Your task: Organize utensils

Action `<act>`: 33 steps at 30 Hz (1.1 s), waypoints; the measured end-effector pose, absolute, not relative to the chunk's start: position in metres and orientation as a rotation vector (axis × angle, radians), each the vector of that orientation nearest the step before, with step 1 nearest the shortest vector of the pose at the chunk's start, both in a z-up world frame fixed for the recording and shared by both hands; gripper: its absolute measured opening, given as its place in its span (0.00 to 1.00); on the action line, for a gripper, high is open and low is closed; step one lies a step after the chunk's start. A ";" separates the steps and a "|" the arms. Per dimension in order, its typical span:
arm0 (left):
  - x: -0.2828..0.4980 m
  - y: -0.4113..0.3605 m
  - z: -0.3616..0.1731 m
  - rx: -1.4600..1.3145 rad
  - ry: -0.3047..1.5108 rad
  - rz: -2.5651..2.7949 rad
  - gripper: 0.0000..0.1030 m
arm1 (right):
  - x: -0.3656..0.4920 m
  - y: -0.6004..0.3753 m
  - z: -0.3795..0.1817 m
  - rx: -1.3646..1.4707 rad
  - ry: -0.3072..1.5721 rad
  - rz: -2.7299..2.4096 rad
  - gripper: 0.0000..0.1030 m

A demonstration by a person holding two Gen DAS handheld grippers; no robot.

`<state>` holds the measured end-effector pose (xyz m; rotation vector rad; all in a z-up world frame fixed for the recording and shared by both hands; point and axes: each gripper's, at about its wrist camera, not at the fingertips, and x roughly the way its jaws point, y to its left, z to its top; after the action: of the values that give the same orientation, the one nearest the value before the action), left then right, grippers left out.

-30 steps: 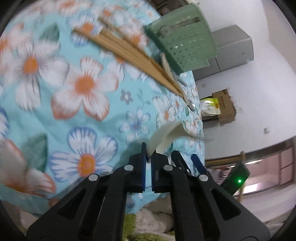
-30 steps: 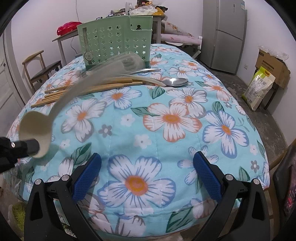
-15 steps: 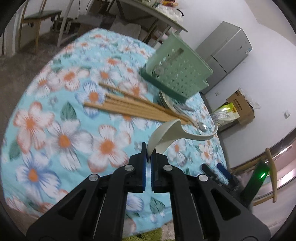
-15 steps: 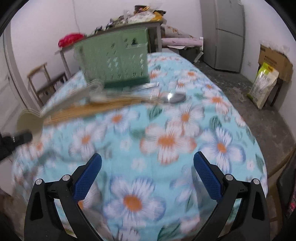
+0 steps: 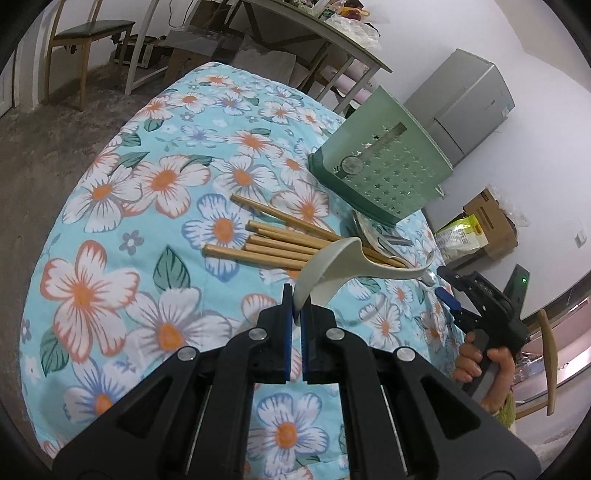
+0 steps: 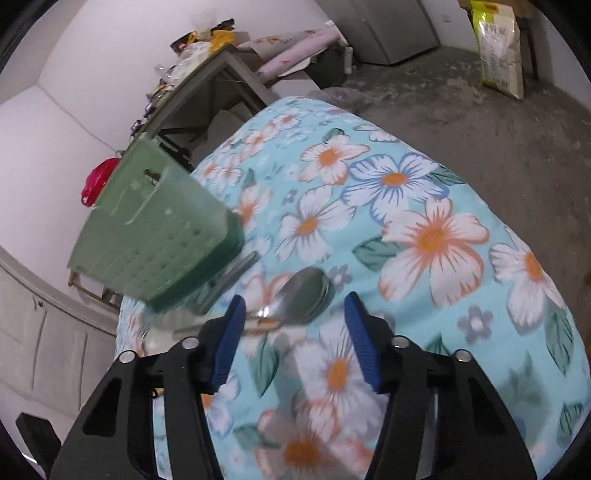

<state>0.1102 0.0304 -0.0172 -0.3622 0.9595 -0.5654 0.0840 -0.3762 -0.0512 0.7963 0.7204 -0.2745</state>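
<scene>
Tongs first: the left gripper [image 5: 294, 314] is clamped tight on the bowl edge of a cream ladle-style spoon [image 5: 332, 264], which it holds up above the cloth, the handle curving away to the right over the other utensils. The right gripper [image 6: 293, 334] has jaws that have just been closing from full width and now stand about half apart — nothing pinched between the blue pads, though the bowl of a steel spoon [image 6: 303, 295] lies on the cloth just beyond and between the tips. In the left wrist view the right gripper appears at the table's right edge, with a person's hand [image 5: 480, 365] wrapped round its grip.

Beyond the cream spoon lies a loose bundle of wooden chopsticks [image 5: 266, 242], roughly side by side on the floral tablecloth [image 5: 110, 266]. Their far ends run under the spoon handle towards a few metal pieces that I cannot tell apart. Just behind them stands the green perforated utensil basket [image 5: 380, 173], upright on the cloth — the right wrist view shows it blurred, with the steel spoon's handle reaching towards its base.

Farther out are a grey fridge [image 5: 461, 107], a cluttered side table [image 5: 295, 22], a wooden chair [image 5: 88, 33] and a cardboard box [image 5: 491, 221] on the floor.
</scene>
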 end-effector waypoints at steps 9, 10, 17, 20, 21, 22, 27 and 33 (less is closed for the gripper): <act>0.116 0.030 -0.019 -0.359 0.964 -0.568 0.02 | 0.107 -0.381 -0.060 0.751 0.731 -0.327 0.16; 0.116 0.031 -0.018 -0.357 0.960 -0.568 0.02 | 0.107 -0.380 -0.059 0.742 0.732 -0.320 0.09; 0.106 0.031 -0.006 -0.342 0.922 -0.575 0.02 | 0.095 -0.362 -0.028 0.637 0.654 -0.278 0.05; 0.099 0.033 0.004 -0.334 0.891 -0.582 0.02 | 0.089 -0.351 -0.008 0.582 0.610 -0.252 0.03; 0.097 0.033 0.007 -0.332 0.882 -0.584 0.02 | 0.086 -0.349 -0.003 0.565 0.597 -0.244 0.03; 0.095 0.034 0.012 -0.328 0.864 -0.586 0.02 | 0.083 -0.344 0.005 0.540 0.581 -0.237 0.03; 0.090 0.039 0.046 -0.310 0.758 -0.590 0.02 | 0.068 -0.327 0.034 0.431 0.517 -0.224 0.03; 0.101 0.035 0.111 -0.245 0.556 -0.604 0.02 | 0.048 -0.317 0.059 0.366 0.458 -0.216 0.03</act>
<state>0.1006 0.0353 0.1113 -0.2452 0.5557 -0.6037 0.0480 -0.3175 0.0593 0.3659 0.4577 -0.2161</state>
